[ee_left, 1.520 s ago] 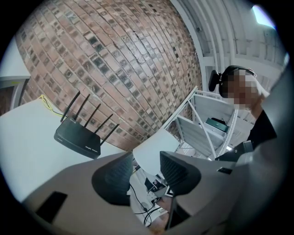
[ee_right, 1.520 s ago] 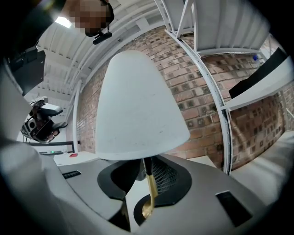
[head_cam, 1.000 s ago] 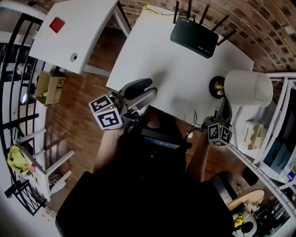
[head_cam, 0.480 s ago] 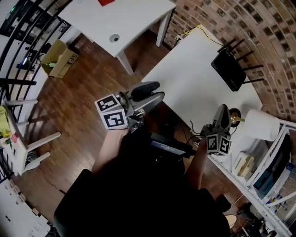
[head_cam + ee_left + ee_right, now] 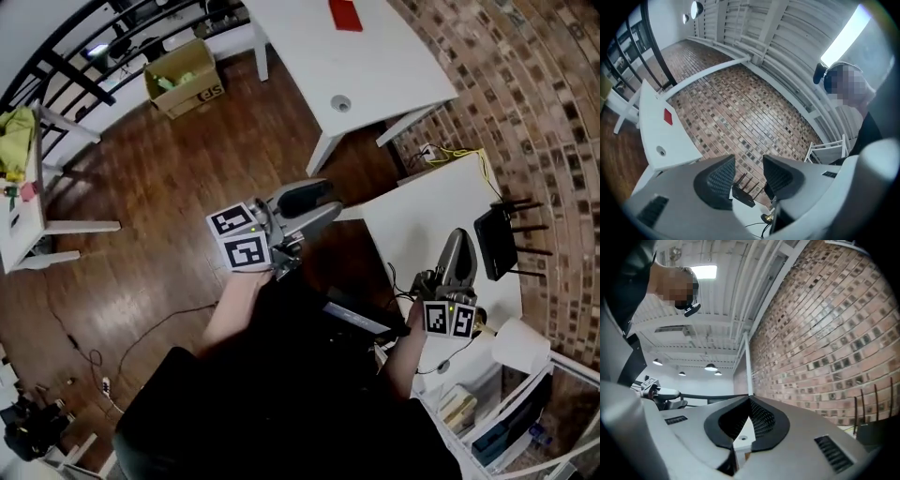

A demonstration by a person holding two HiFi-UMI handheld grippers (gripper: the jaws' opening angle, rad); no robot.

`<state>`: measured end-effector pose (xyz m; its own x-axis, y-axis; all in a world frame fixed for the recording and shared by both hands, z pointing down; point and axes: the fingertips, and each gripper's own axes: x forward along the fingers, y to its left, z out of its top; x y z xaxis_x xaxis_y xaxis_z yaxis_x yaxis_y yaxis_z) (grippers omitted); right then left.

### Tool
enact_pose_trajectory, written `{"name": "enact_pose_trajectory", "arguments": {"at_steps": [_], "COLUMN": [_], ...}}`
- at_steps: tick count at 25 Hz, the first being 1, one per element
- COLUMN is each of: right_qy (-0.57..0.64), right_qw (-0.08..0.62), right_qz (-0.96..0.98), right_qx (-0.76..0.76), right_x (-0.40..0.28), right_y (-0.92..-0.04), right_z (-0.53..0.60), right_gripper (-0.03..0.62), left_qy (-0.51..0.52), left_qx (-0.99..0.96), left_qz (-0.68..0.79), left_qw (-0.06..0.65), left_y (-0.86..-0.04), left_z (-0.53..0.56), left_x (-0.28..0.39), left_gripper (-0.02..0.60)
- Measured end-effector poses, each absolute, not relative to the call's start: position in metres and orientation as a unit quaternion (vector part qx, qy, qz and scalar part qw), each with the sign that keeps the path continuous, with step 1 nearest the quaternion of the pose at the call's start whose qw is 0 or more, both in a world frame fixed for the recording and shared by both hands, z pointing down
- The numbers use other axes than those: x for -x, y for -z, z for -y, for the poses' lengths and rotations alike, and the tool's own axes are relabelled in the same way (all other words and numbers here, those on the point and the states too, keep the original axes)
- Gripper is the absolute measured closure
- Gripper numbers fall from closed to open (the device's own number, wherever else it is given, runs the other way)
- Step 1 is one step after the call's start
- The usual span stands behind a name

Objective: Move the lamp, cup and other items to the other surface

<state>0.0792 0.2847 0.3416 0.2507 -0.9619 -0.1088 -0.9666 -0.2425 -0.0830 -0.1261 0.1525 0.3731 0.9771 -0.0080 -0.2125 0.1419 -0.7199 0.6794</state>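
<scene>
This looked like a loft-style office or studio. A red-brick wall [image 5: 553,141] ran behind plain white rectangular tables [image 5: 375,66] on dark wooden plank flooring [image 5: 159,216]. A black router with antennas [image 5: 495,246] sat on one table. A black metal railing [image 5: 84,56] edged the room, and round pendant ceiling lamps [image 5: 710,367] hung under a white ribbed ceiling [image 5: 717,310].

Far table [image 5: 394,56] holds a red item [image 5: 345,15]; near table [image 5: 422,216] a router [image 5: 495,246].
</scene>
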Motion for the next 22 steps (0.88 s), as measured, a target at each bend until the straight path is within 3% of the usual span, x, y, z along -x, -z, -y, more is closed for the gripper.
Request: {"name": "enact_pose_trajectory", "arguments": {"at_steps": [10,22], "right_qy": [-0.014,0.007], "right_qw": [0.061,0.127], "right_qz": [-0.715,-0.807], "right_qx": [0.696,0.577], "right_x": [0.0,0.008], "right_y": [-0.324,-0.326], "right_z": [-0.18,-0.036], "right_gripper": [0.566,0.566], "left_qy": [0.15,0.149], "left_qx": [-0.914,-0.912], "left_qz": [0.071,0.187], "left_qw": [0.37,0.332], "left_y": [-0.372,-0.362], "left_z": [-0.09,-0.013], "left_x": [0.219,0.231], "left_gripper": [0.377,0.377]}}
